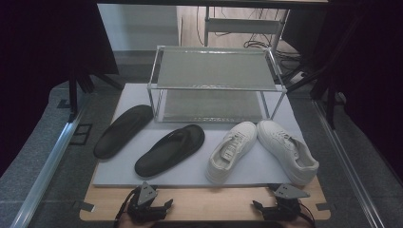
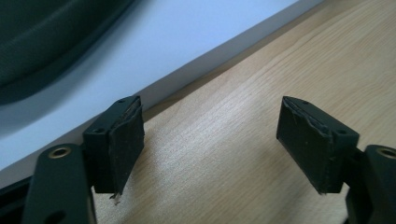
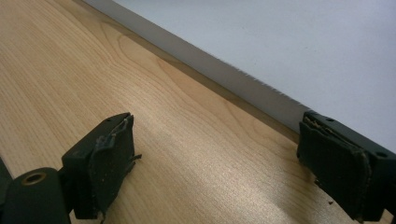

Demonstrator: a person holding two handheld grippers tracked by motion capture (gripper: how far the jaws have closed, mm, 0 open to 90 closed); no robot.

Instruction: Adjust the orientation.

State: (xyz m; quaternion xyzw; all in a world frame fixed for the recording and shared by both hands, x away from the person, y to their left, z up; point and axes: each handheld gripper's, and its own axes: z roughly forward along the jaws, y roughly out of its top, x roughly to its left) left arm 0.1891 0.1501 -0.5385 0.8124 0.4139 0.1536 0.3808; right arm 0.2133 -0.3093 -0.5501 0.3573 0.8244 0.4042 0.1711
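Note:
Two black sandals lie on a pale board (image 1: 190,175): one (image 1: 122,130) at the left, one with a visible strap (image 1: 170,149) nearer the middle. To their right lie two white sneakers (image 1: 233,151) (image 1: 288,149), toes pointing away. My left gripper (image 1: 166,205) rests low on the wooden table (image 1: 214,203) in front of the board, jaws open with nothing between them (image 2: 208,121). A black sandal edge (image 2: 46,42) shows beyond it. My right gripper (image 1: 259,207) rests at the front right, also open and empty (image 3: 217,135), close to the board's edge (image 3: 243,86).
A two-shelf rack (image 1: 216,80) with a metal frame stands at the back of the board, both shelves bare. Metal rails (image 1: 45,171) run along both sides of the table. Cables lie on the floor behind the rack.

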